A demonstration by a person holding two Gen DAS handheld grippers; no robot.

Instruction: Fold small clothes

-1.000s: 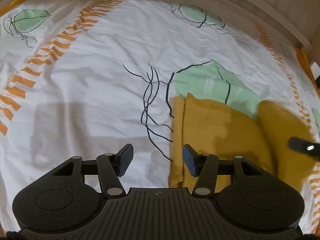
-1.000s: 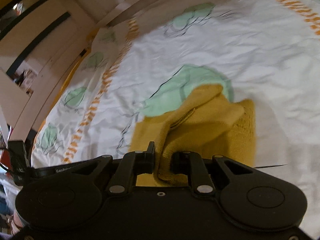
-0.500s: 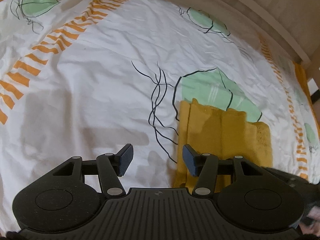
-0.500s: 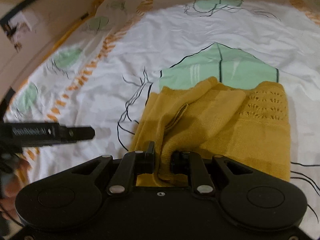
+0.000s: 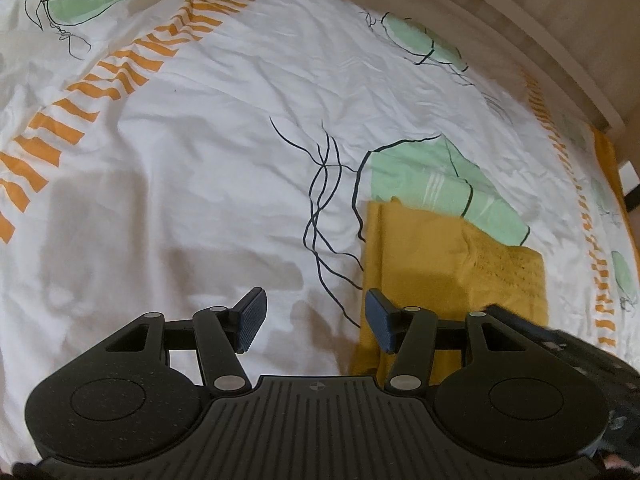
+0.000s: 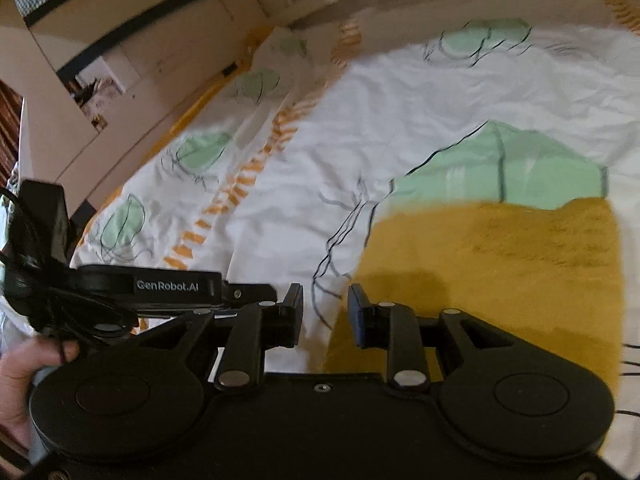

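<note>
A: Item one, the left gripper (image 5: 313,321)?

B: Jaws spread wide, nothing between them. It hangs over the bedsheet (image 5: 192,168), its right finger (image 5: 382,320) just above the near left edge of the yellow garment (image 5: 432,256).

A: Item two, the right gripper (image 6: 325,317)?

B: Jaws parted, a moderate gap, nothing held. Its right finger (image 6: 360,316) stands over the garment's left edge (image 6: 492,272); its left finger (image 6: 292,312) is over white sheet.

A: The garment itself?

B: Folded, lying flat on the sheet, roughly rectangular. Far edge overlaps the green leaf print (image 5: 436,184); left edge runs straight beside the black line pattern (image 5: 324,208). The right portion shows an openwork knit (texture blurred in the right wrist view).

A: Open room?

B: Broad white sheet to the left and far side of the garment, wrinkled. An orange striped band (image 5: 104,92) crosses far left. Wooden bed frame (image 5: 520,28) bounds the far right.

A: Anything close by?

B: In the right wrist view the left gripper's body (image 6: 152,286), marked GenRobot.AI, sits just left, with a hand (image 6: 24,376) at the near left corner.
</note>
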